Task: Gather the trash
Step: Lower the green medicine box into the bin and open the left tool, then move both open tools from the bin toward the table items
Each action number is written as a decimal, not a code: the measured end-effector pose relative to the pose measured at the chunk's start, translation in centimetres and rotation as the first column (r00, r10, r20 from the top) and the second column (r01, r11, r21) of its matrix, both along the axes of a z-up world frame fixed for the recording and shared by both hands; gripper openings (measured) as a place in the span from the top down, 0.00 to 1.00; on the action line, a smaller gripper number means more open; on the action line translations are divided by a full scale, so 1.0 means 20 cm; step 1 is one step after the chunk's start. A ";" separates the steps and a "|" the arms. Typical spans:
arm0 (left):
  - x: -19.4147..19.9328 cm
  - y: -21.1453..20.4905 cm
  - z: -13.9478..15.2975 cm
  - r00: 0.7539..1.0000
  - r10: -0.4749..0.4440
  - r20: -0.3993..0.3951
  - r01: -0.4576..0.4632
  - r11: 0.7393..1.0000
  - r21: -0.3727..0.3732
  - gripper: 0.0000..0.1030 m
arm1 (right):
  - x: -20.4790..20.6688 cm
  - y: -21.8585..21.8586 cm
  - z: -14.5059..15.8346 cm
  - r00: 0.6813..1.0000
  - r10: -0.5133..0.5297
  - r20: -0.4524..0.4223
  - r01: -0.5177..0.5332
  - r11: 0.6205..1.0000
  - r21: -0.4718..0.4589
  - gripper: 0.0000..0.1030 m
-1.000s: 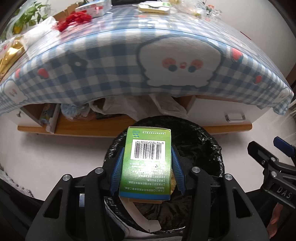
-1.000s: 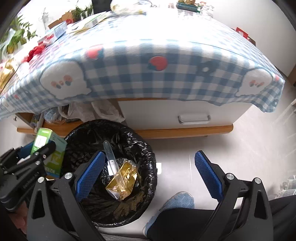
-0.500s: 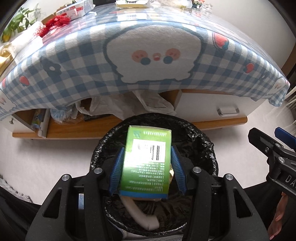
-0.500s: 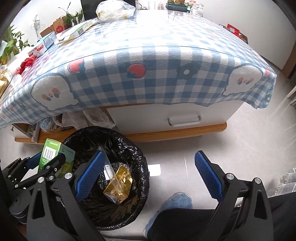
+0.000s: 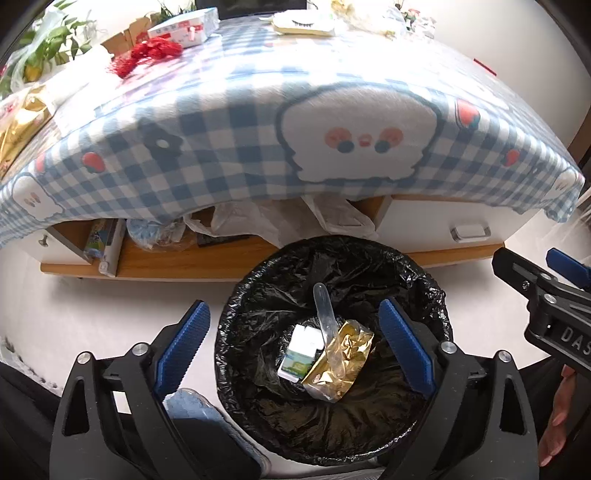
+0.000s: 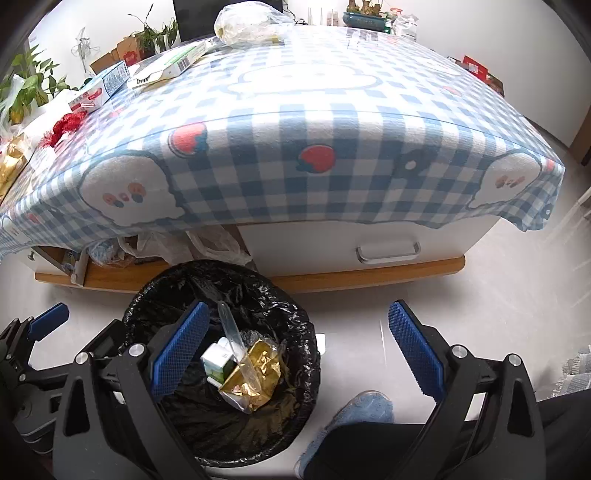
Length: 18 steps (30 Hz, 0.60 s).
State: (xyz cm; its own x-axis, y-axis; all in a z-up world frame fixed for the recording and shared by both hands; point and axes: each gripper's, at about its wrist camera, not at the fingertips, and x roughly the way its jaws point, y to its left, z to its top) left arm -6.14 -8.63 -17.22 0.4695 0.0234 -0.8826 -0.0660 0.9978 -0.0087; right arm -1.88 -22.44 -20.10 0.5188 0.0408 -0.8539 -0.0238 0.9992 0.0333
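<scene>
A round bin lined with a black bag (image 5: 236,332) (image 6: 295,321) stands on the floor in front of the table. Inside it lie the green and white carton (image 5: 301,354) (image 6: 218,360), a gold foil wrapper (image 5: 340,363) (image 6: 255,373) and a clear plastic spoon (image 5: 325,314) (image 6: 231,332). My left gripper (image 5: 293,343) hangs over the bin, its jaws opening wide, and nothing is between them. My right gripper (image 6: 297,345) is open and empty, to the right of the bin above the floor.
The table with a blue checked cloth (image 5: 229,147) (image 6: 332,147) carries boxes (image 6: 107,83), a red tassel (image 5: 147,55) and a bag (image 6: 251,24). Under it are a drawer (image 6: 388,251) and a shelf with plastic bags (image 5: 251,218). A person's slipper (image 6: 365,406) is beside the bin.
My left gripper's jaws have spread wide and let go of the green carton, which has dropped into the bin. The right gripper has stayed open.
</scene>
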 end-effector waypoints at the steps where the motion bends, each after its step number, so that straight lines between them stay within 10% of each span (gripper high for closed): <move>1: 0.00 0.01 0.01 1.000 0.006 0.006 -0.006 1.000 -0.001 0.08 | 0.00 0.01 0.01 1.000 0.001 0.003 -0.001 1.000 0.001 0.09; 18: -0.03 0.20 0.25 0.998 0.046 0.050 -0.046 0.999 0.001 0.06 | 0.02 0.16 0.25 0.991 0.083 0.103 -0.082 0.997 -0.008 0.09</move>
